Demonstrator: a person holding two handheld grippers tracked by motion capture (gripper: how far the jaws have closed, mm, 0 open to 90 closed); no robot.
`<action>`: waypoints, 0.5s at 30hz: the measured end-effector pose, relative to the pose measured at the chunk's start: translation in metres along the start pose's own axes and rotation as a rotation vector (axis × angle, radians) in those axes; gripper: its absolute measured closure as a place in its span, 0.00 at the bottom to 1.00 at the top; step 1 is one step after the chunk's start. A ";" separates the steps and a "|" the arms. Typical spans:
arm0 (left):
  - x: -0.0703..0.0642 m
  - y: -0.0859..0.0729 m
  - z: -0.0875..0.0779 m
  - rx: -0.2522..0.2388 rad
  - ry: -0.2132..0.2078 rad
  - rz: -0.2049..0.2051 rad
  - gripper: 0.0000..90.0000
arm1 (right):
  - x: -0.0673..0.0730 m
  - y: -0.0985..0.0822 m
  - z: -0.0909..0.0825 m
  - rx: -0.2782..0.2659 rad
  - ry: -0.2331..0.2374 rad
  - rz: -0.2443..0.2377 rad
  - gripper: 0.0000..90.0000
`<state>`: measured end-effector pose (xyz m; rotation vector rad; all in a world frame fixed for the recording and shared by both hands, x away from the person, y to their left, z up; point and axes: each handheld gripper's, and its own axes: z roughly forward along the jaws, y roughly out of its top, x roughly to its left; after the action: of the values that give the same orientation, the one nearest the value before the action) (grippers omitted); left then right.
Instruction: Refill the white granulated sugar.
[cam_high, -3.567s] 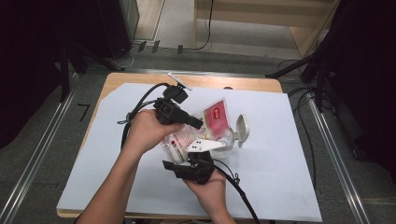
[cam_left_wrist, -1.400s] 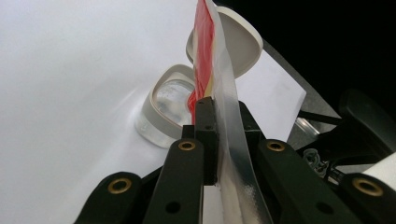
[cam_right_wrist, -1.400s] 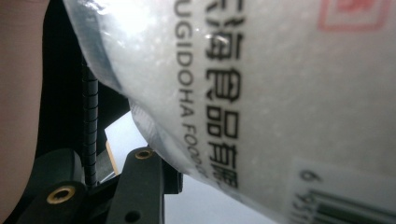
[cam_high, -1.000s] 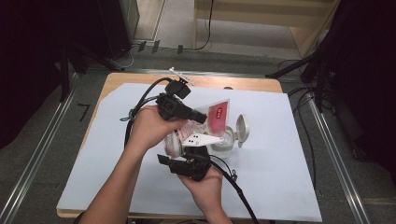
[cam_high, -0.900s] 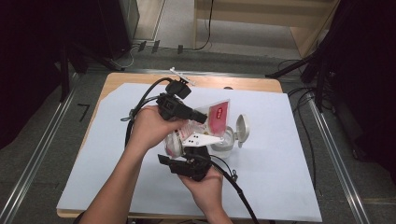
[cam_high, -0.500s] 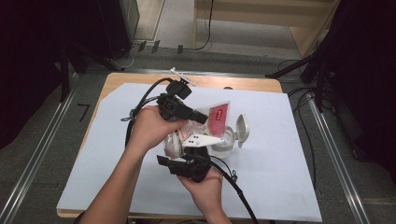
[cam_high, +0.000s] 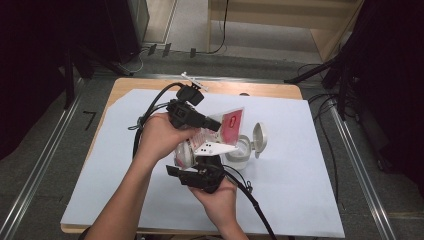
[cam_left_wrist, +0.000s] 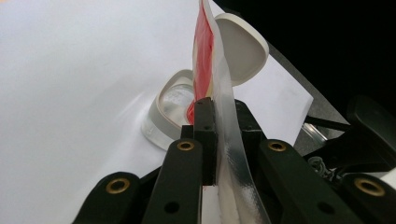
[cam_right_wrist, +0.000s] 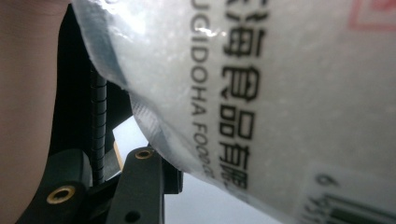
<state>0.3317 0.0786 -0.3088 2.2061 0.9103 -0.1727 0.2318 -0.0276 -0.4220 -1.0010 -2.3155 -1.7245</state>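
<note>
While I watch from the high view, this is how things lie, biggest first.

Desk (cam_high: 125, 87): a wooden top, mostly covered by a white sheet (cam_high: 300, 190); everything I handle sits near its middle.

Left gripper (cam_high: 212, 122): my left hand (cam_high: 160, 135) holds it over the sheet, pointing toward the container. In the left gripper view its jaws stand together, clamped on the thin edge of the pouch (cam_left_wrist: 219, 84), which rises edge-on between them.

Right gripper (cam_high: 202, 167): my right hand (cam_high: 220, 195) holds it just below the left one. Its jaws sit against the lower, white part of the pouch; in the right gripper view the printed film (cam_right_wrist: 261, 93) presses close across the lens, and I cannot tell whether the jaws pinch it or merely rest at it.

Pouch (cam_high: 227, 127): a food packet, red at the top end and white with black print lower down, held off the desk between the two grippers, its red end tilted over the container.

Container (cam_high: 240, 152): a small clear tub on the sheet, just beside the pouch, its white hinged lid (cam_high: 260, 140) flipped open and standing up at the far side.
</note>
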 end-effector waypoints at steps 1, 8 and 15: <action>0.000 0.000 0.000 -0.001 0.000 0.001 0.94 | 0.000 0.000 0.000 0.002 -0.001 -0.002 0.69; -0.002 0.000 -0.003 0.003 0.009 0.009 0.93 | 0.001 0.001 0.001 -0.002 0.012 -0.004 0.69; -0.001 0.000 -0.001 0.012 0.006 0.005 0.93 | 0.000 0.000 0.001 0.016 0.010 -0.021 0.69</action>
<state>0.3308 0.0792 -0.3078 2.2210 0.9097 -0.1698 0.2316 -0.0265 -0.4226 -0.9666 -2.3386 -1.7119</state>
